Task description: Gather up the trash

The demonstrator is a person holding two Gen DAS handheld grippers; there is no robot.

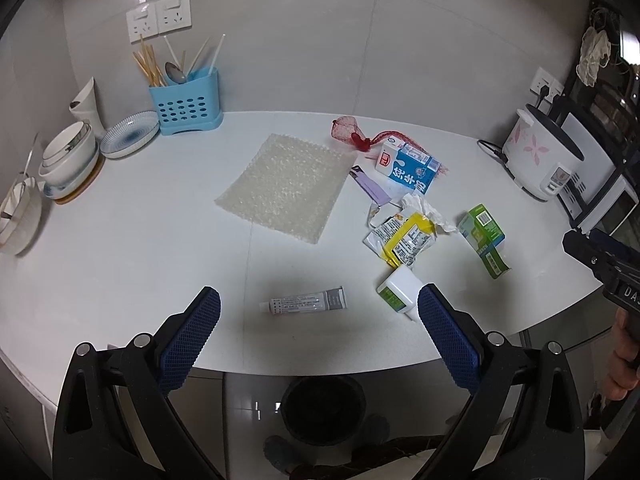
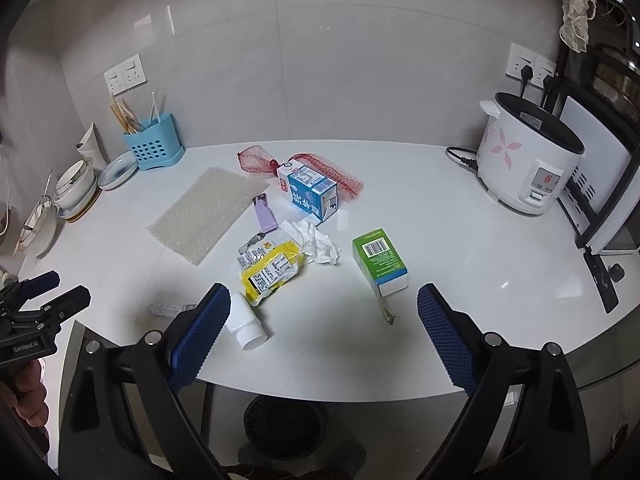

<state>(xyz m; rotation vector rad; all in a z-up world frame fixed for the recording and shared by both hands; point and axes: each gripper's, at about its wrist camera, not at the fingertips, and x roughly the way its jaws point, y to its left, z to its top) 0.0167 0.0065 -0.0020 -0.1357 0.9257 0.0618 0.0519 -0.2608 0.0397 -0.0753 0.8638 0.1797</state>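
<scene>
both wrist views look down and forward from the near edge of the white counter (image 1: 120, 248) toward the back wall. the left view sits further left; both share the littered middle.

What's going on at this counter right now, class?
A person holds two open grippers, left gripper and right gripper, above the white counter, gripping nothing. Trash lies scattered: a tube, milk carton, green box, yellow wrapper. A black bin waits on the floor below.
</scene>
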